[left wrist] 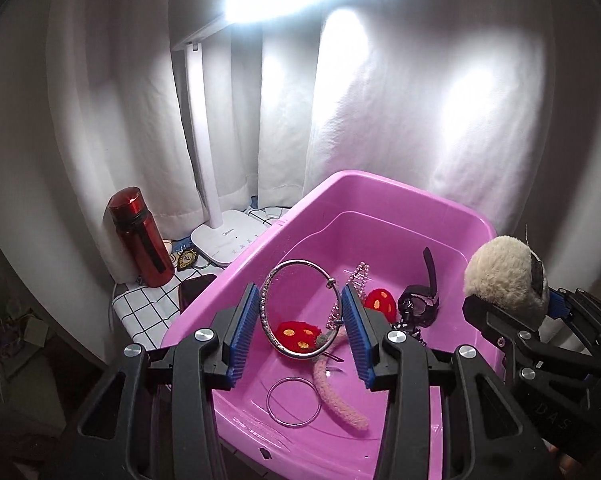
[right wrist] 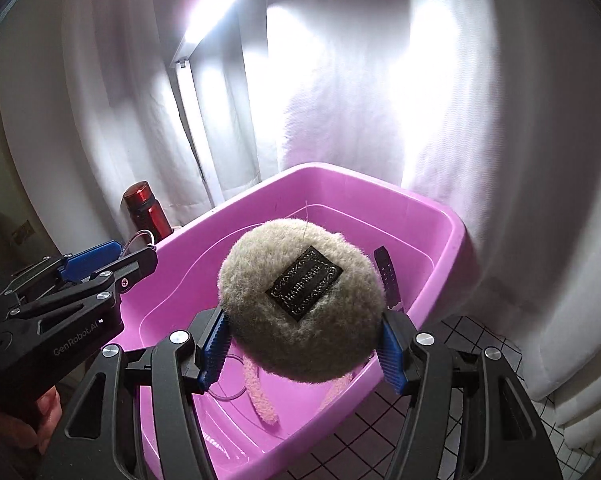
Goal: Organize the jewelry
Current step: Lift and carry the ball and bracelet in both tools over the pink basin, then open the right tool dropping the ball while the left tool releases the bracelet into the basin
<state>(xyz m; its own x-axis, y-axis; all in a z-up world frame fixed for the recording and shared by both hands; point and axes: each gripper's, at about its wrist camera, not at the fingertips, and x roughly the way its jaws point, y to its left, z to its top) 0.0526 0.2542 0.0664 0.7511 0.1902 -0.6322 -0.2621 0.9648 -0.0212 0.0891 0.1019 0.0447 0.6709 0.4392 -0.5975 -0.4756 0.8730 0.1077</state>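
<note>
We hold two pieces over the pink tub [left wrist: 384, 196] at once, one in each gripper, presumably so both can go in together.

Our left gripper [left wrist: 302, 336] clamps a silver bangle [left wrist: 296, 308] across its width, a blue pad pressing on each side of the ring. Held this way the bangle stands upright between the fingers and cannot swing or slide out. It hangs above the near half of the tub, clear of the floor.

Our right gripper [right wrist: 300, 350] squeezes a fluffy cream hair tie with a black label [right wrist: 300, 300], pads pushed into its soft sides. The jaws stand fairly wide because the puff is bulky. It hovers over the near right edge of the tub.

Already lying on the tub floor are a thin wire bangle [left wrist: 294, 402] near the front wall, a pink fuzzy headband [left wrist: 340, 376] just beside it, two red felt clips [left wrist: 300, 334], a pearl hair clip [left wrist: 352, 284] and a black watch [left wrist: 420, 304] toward the right wall. The tub serves as the collecting place, so we judge most of the sorting done.

Outside the tub's far left corner, on the checked cloth [left wrist: 148, 308], stand a red bottle [left wrist: 140, 236] and a white lamp [left wrist: 228, 240], which lights the work.
</note>
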